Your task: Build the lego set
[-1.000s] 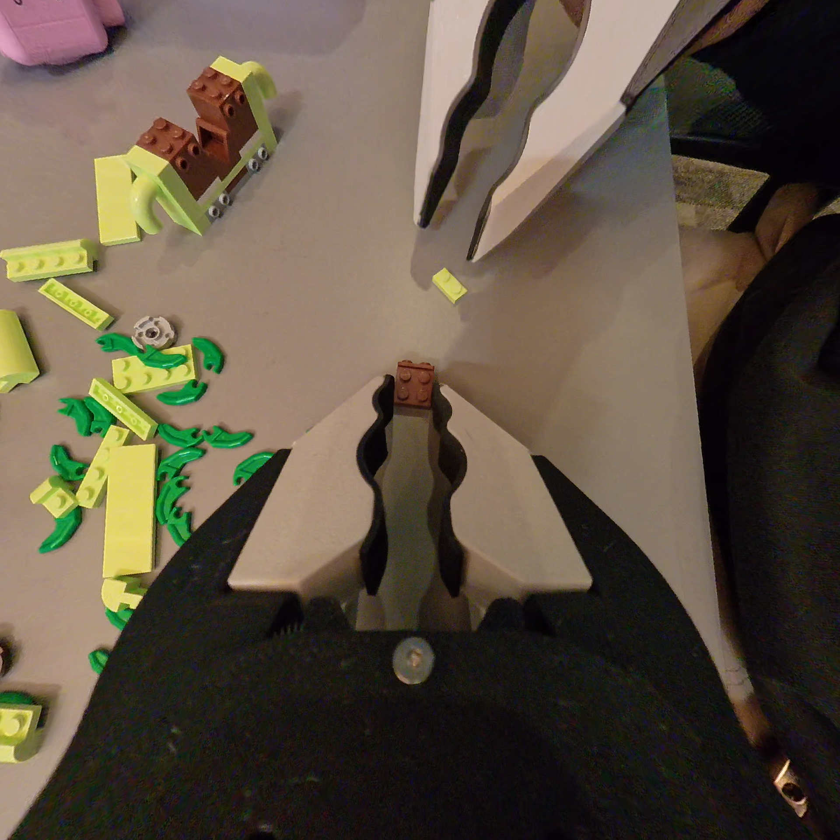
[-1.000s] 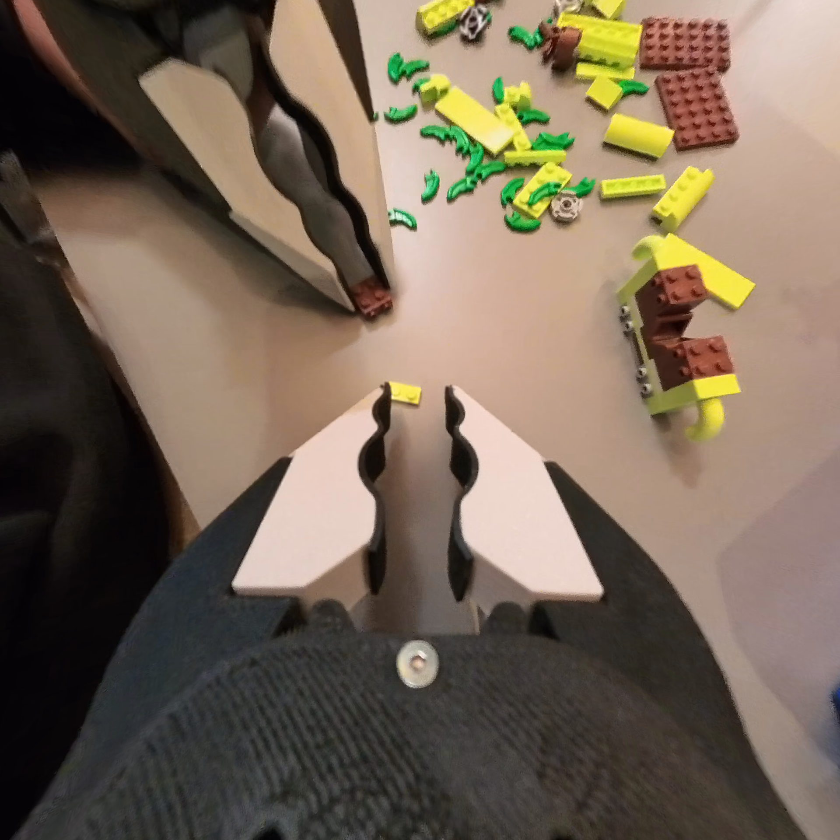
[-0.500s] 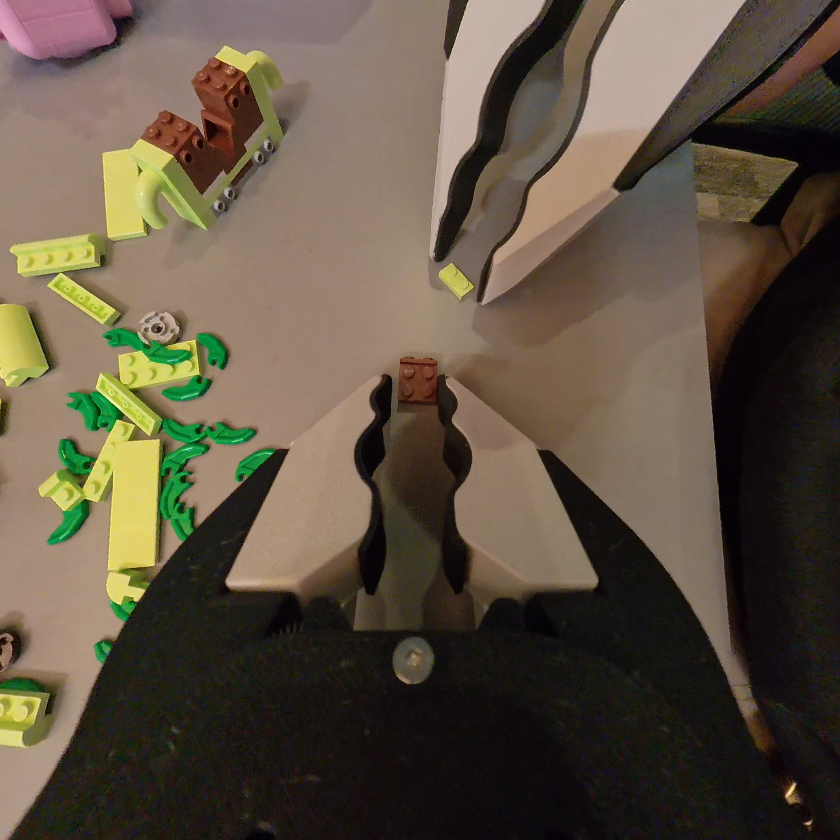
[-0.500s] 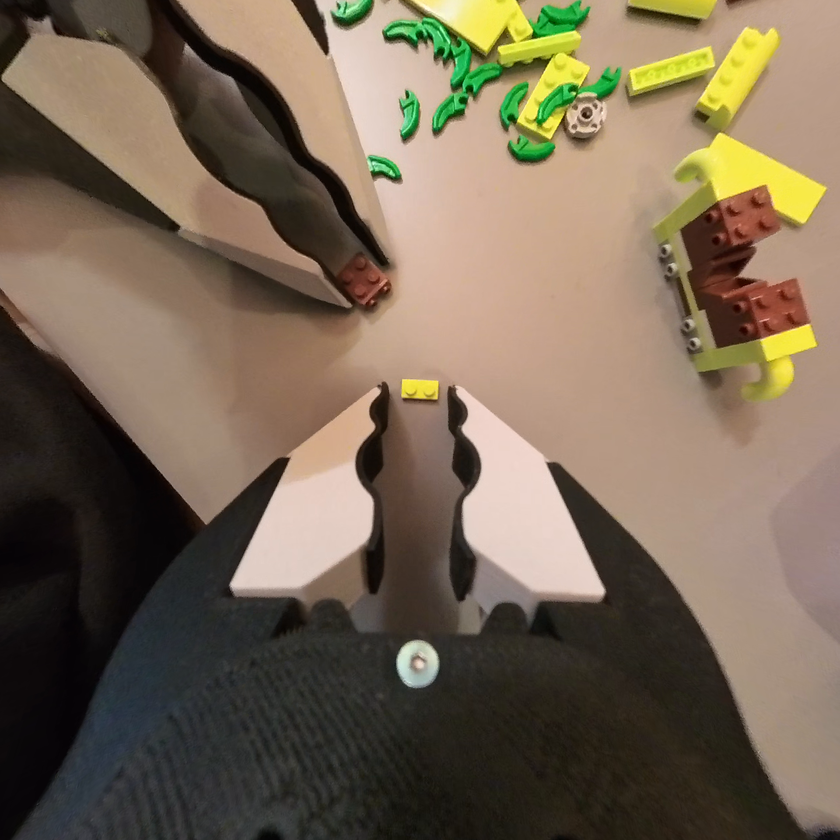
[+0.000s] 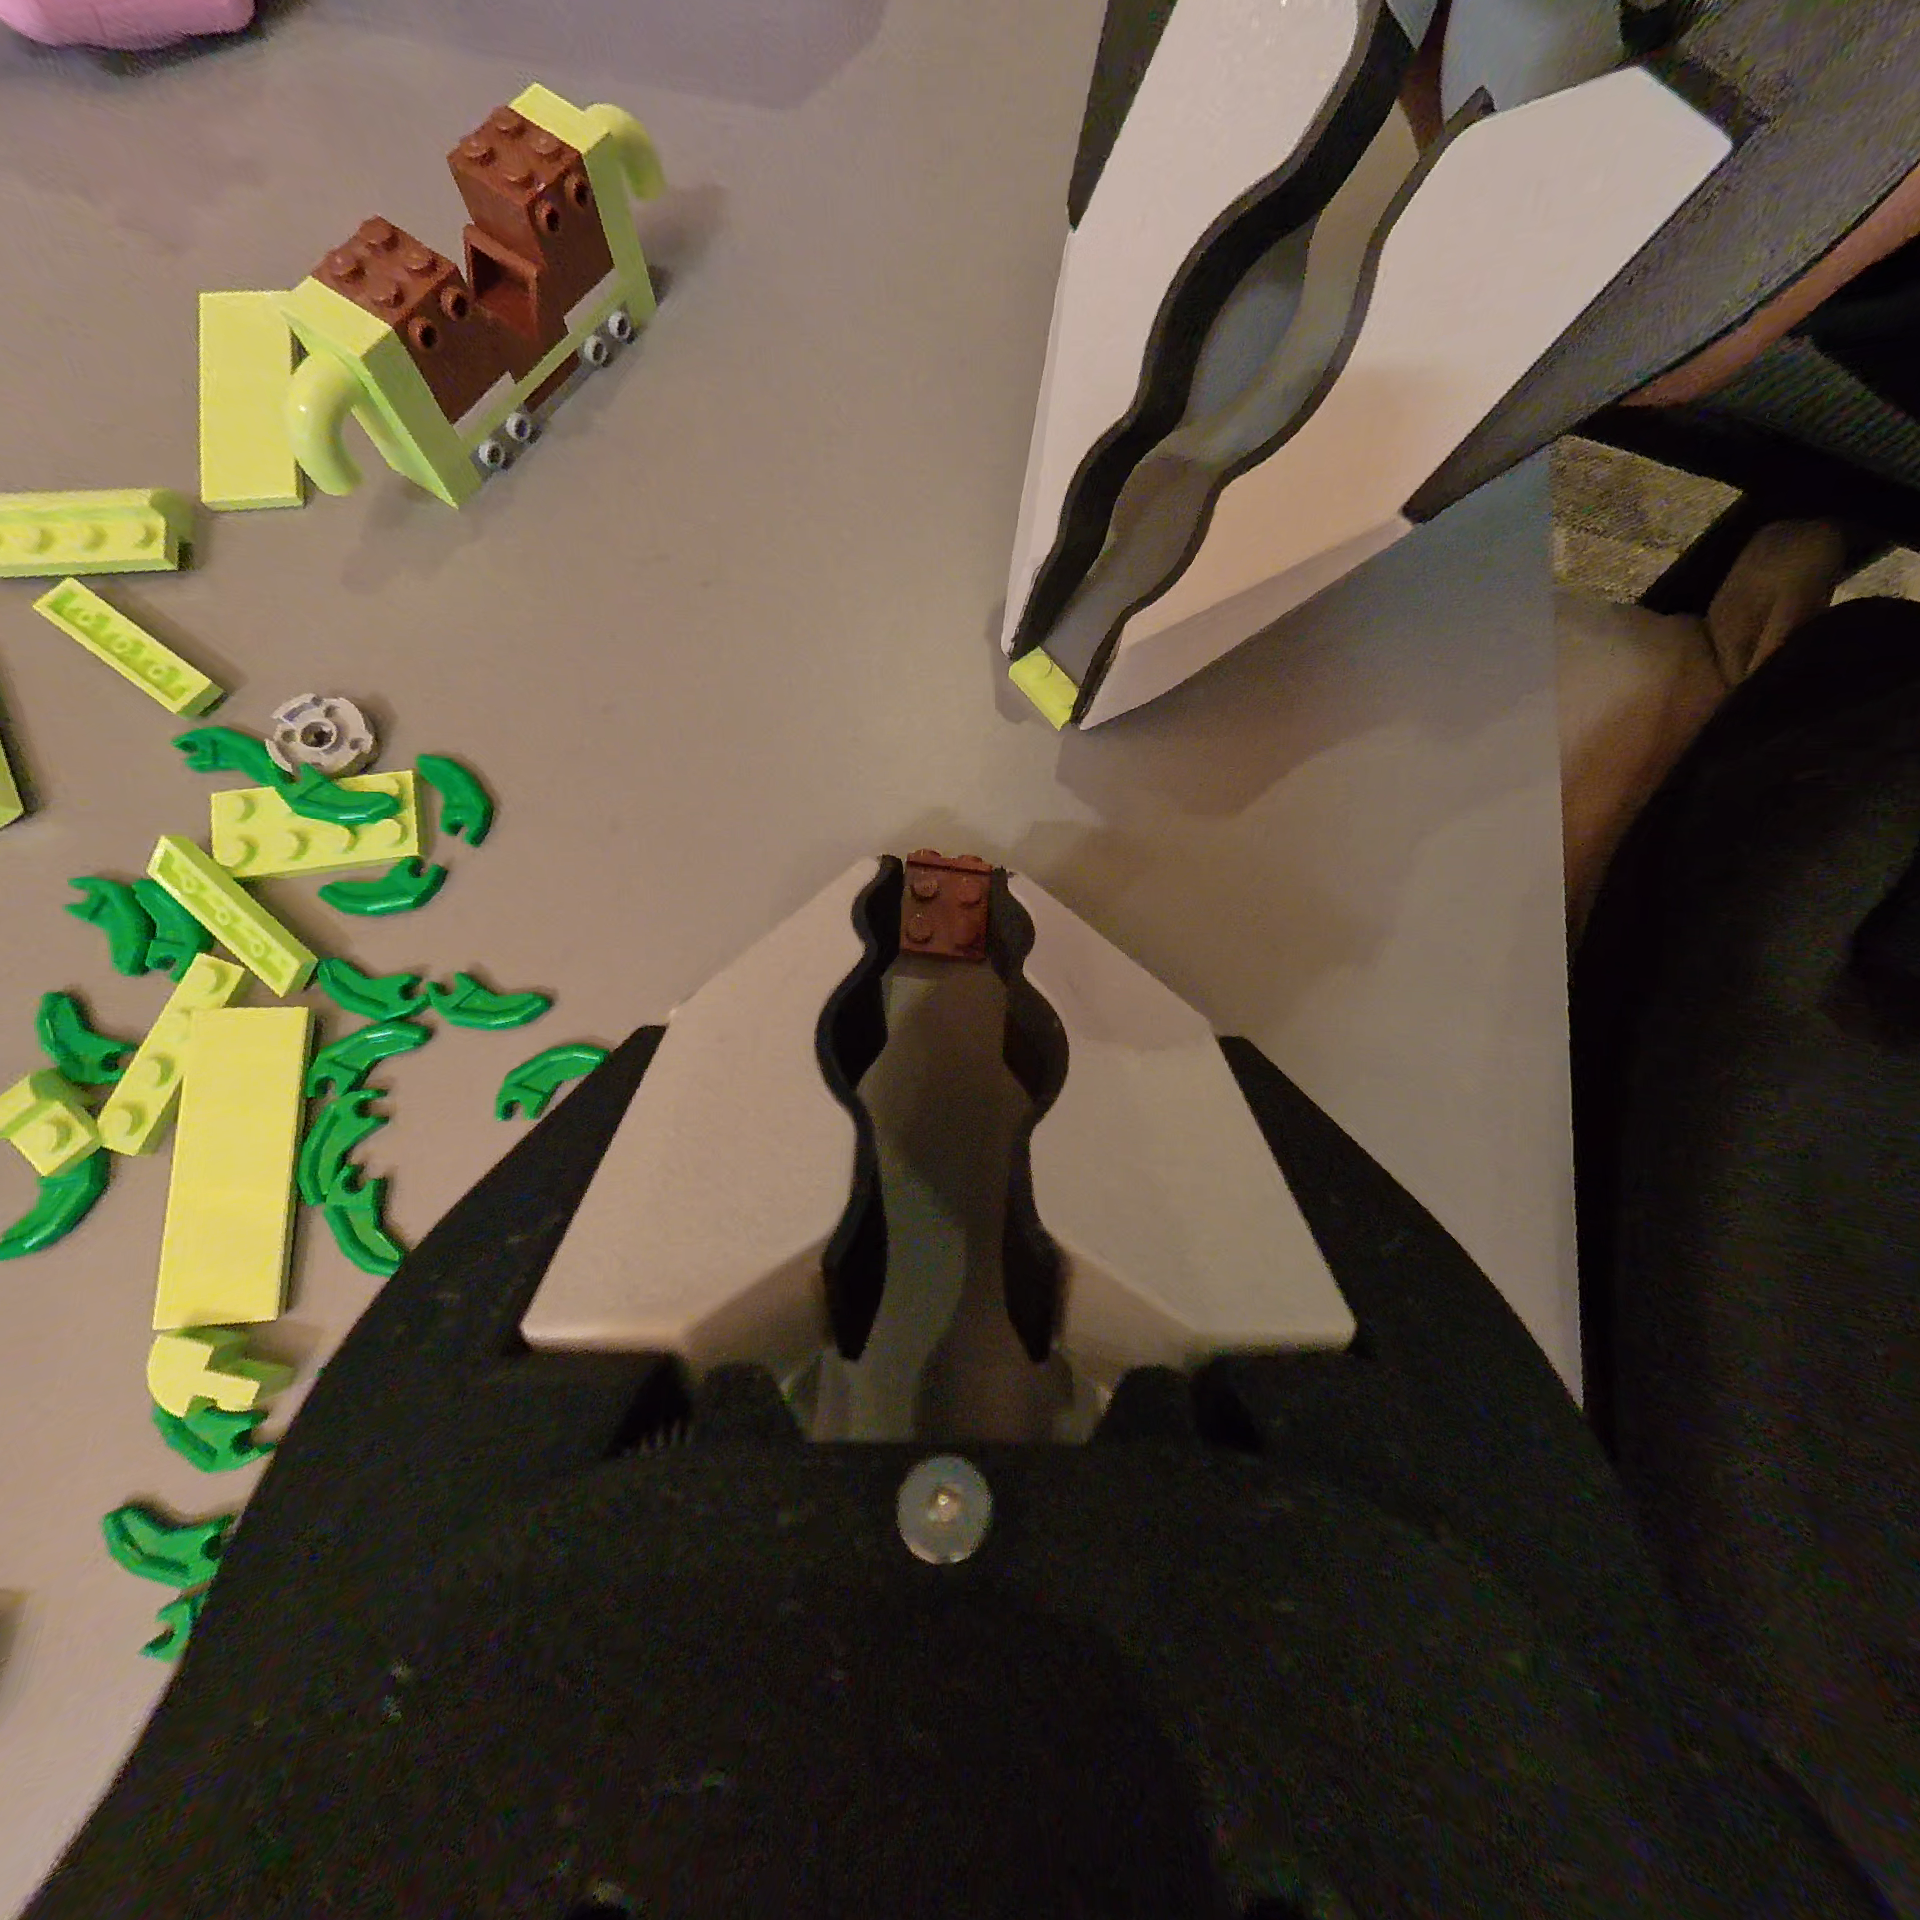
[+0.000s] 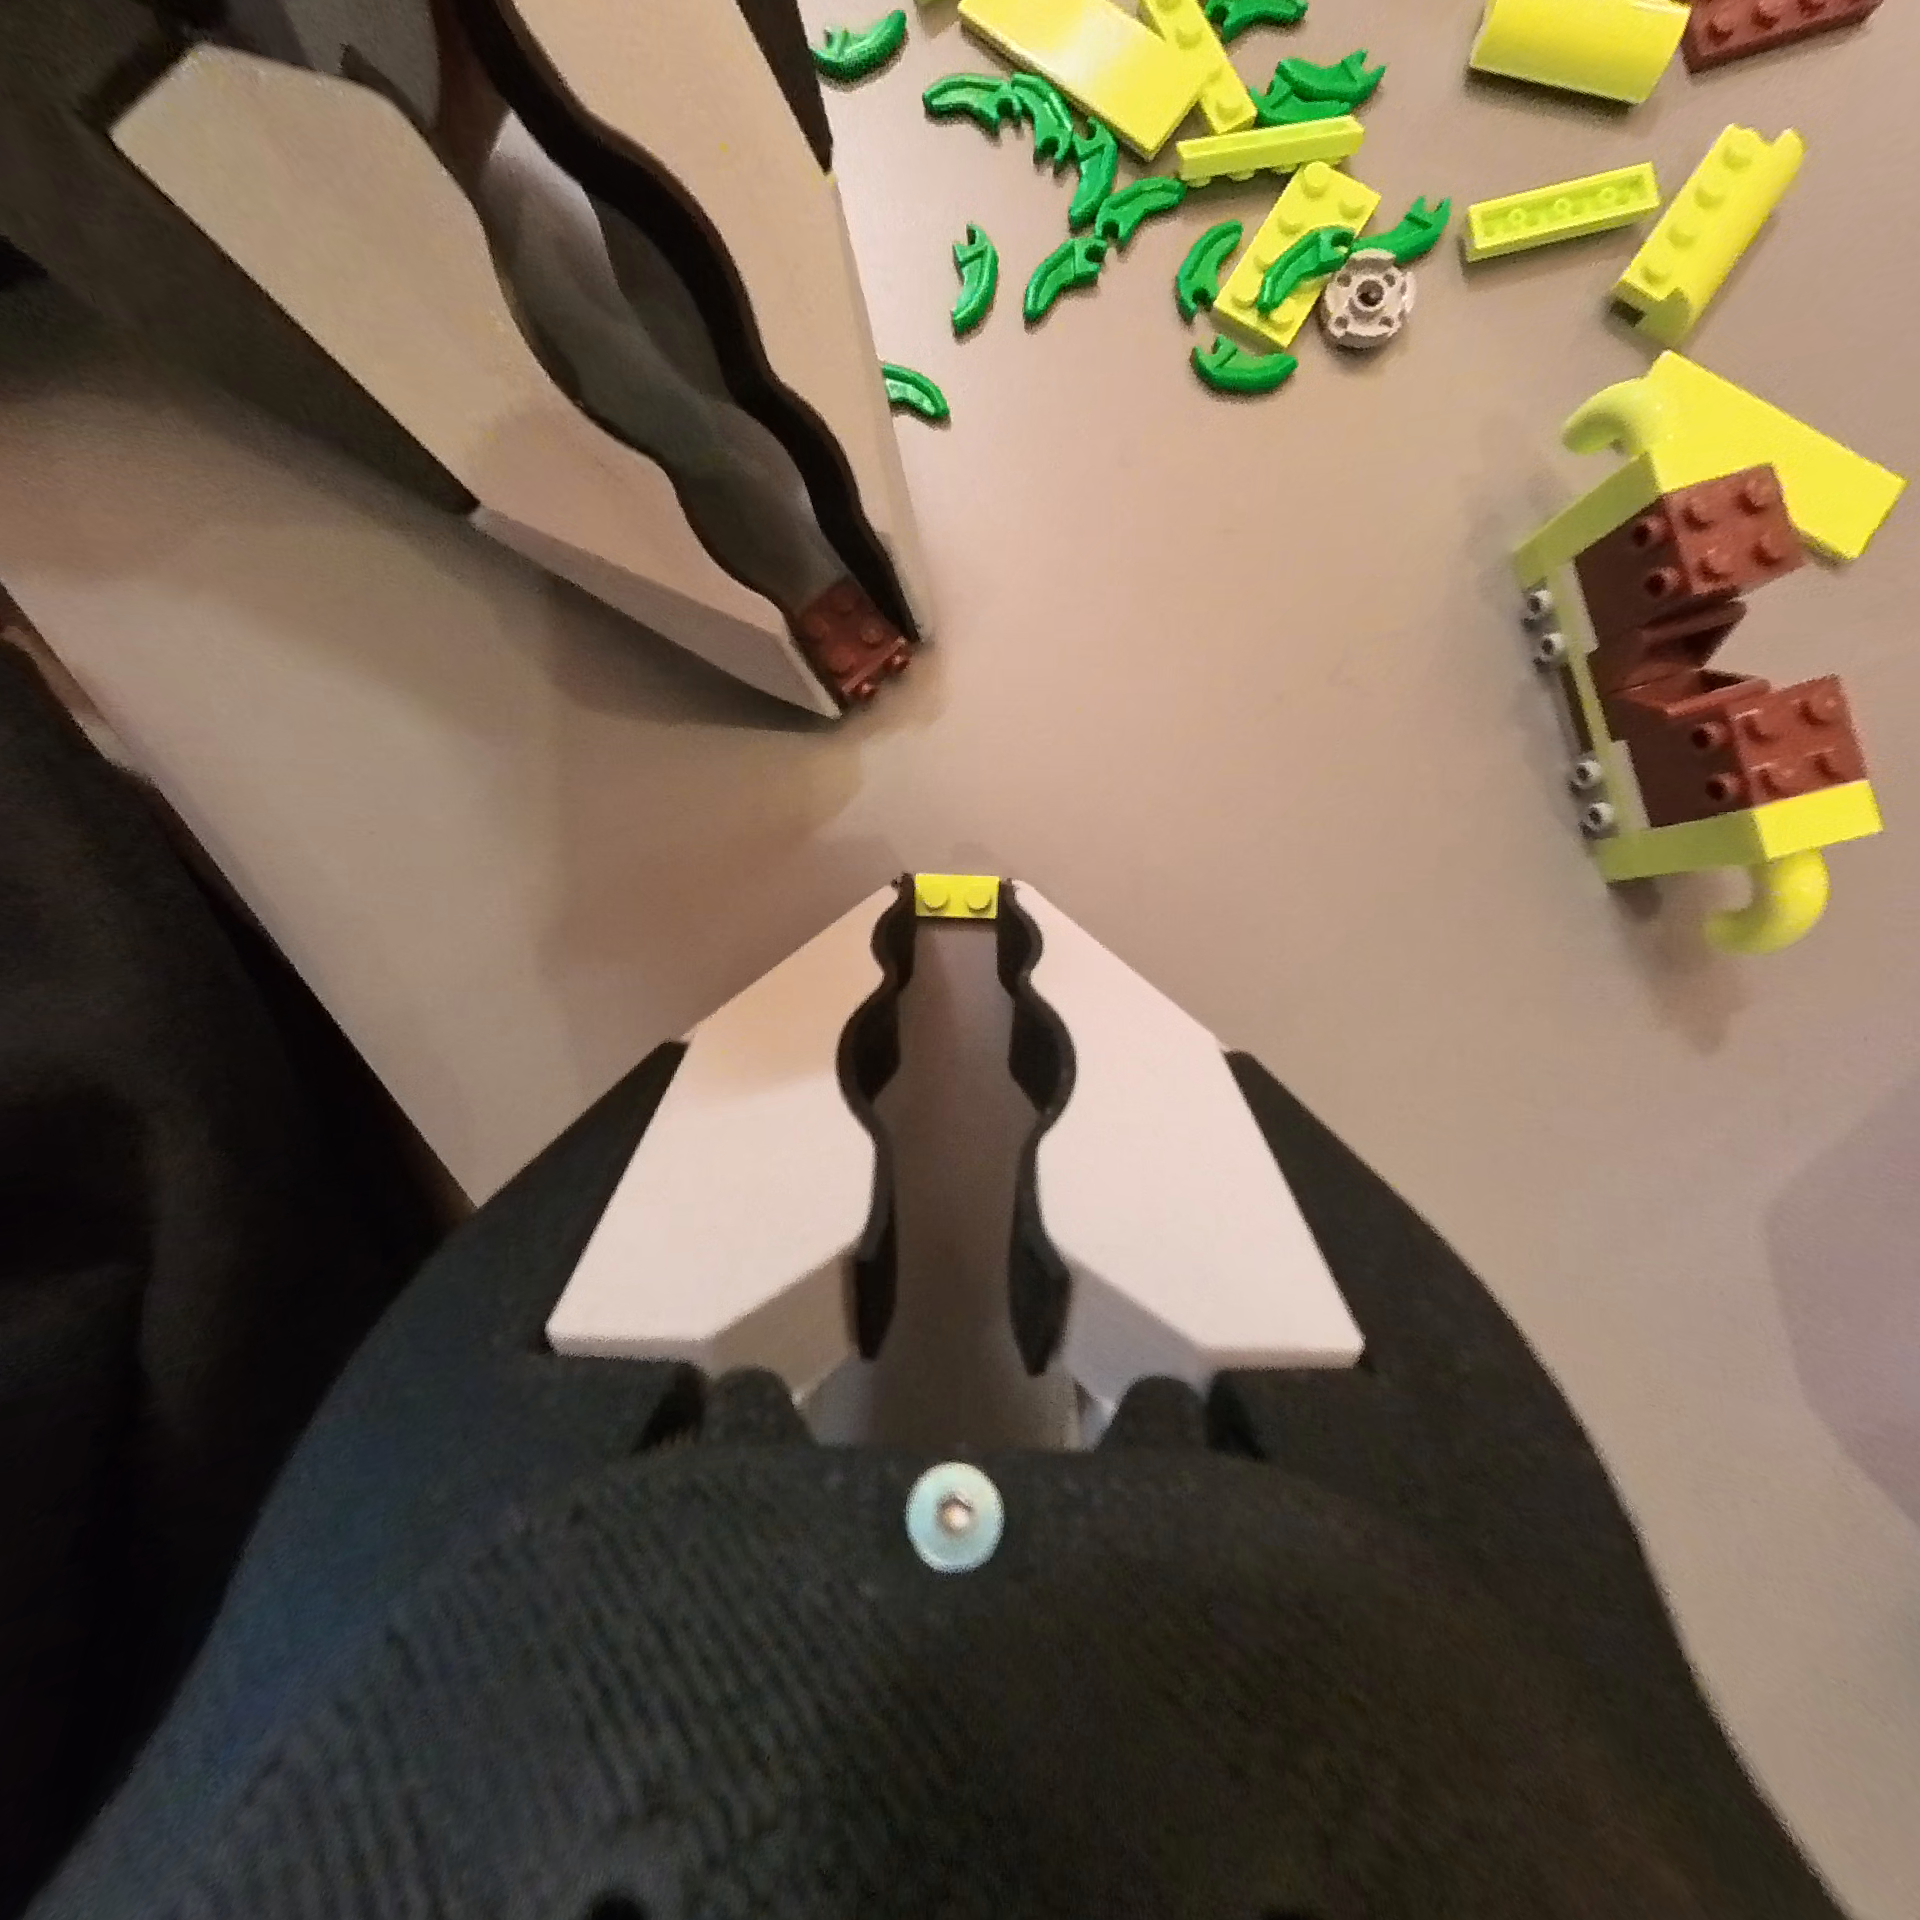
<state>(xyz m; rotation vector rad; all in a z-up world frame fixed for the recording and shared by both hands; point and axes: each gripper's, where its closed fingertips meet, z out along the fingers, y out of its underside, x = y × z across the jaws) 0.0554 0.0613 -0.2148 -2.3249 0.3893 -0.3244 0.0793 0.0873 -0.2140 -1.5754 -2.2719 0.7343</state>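
Observation:
My left gripper (image 5: 943, 883) is shut on a small brown brick (image 5: 943, 912), held at its fingertips low over the grey table; it also shows in the right wrist view (image 6: 854, 646). My right gripper (image 6: 956, 888) is shut on a small lime plate (image 6: 956, 898), which also shows in the left wrist view (image 5: 1044, 681). The two grippers' tips are close together but apart. A partial build (image 5: 473, 281) of brown bricks in a lime frame with hooks lies on its side, also in the right wrist view (image 6: 1704, 665).
Loose lime plates and bricks (image 5: 234, 1164) and several green curved pieces (image 5: 364, 1081) are scattered at the left, with a grey round piece (image 5: 320, 732). The table edge (image 5: 1558, 935) runs close on the right. Brown plates (image 6: 1787, 26) lie at the far top. About 4 centimetres separates my left fingertips from my right.
My right gripper moved down onto the lime plate and closed on it. My left gripper kept hold of the brown brick, hardly moving.

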